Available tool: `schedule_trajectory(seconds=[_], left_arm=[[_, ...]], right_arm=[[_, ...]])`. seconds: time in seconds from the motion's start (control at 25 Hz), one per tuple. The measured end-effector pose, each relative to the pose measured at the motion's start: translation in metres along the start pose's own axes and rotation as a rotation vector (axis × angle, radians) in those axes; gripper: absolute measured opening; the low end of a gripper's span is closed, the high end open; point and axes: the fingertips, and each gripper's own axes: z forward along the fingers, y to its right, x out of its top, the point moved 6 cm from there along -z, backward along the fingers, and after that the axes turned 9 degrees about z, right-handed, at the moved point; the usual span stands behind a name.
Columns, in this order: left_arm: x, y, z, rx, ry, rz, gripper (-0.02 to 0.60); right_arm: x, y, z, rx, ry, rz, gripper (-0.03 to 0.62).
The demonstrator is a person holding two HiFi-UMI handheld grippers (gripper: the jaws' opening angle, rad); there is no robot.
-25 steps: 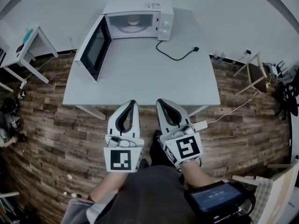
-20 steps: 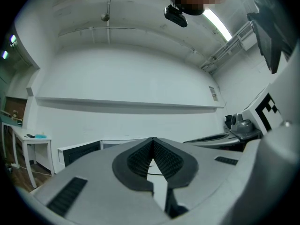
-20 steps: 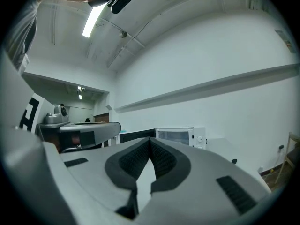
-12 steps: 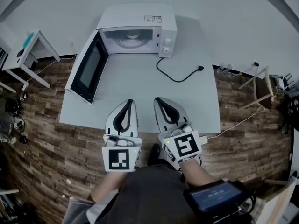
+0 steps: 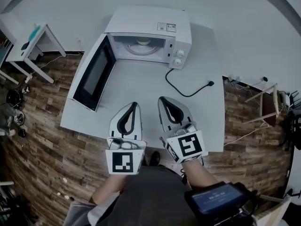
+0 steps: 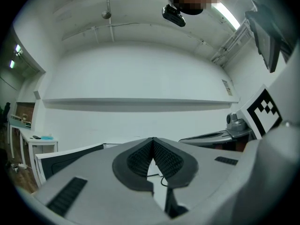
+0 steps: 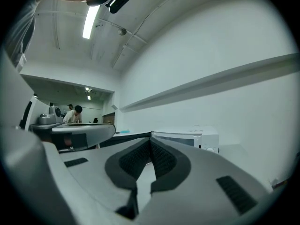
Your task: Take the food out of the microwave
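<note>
Both closed and empty, left tongs point(image 5: 134, 104) and right tongs point(image 5: 162, 99) hang lower centre over the surface point(image 5: 141, 86), facing the open microwave point(image 5: 151, 23).

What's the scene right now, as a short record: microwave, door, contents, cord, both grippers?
microwave: at the far side of the table
door: swung wide open to the left
inside: a round dish; food too small to make out
cord: lying loose on the table, plug free
left gripper: shut, empty, above the table's near edge
right gripper: shut, empty, beside the left one
</note>
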Motion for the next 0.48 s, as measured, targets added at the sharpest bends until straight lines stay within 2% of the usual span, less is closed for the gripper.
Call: schedule_trajectory(seconds=[0.48], left_arm=[[-0.022, -0.056, 0.084, -0.025, 0.019, 0.006, 0.005]], right_arm=[[0.000, 0.032, 0.099, -0.013, -0.014, -0.021, 0.005]])
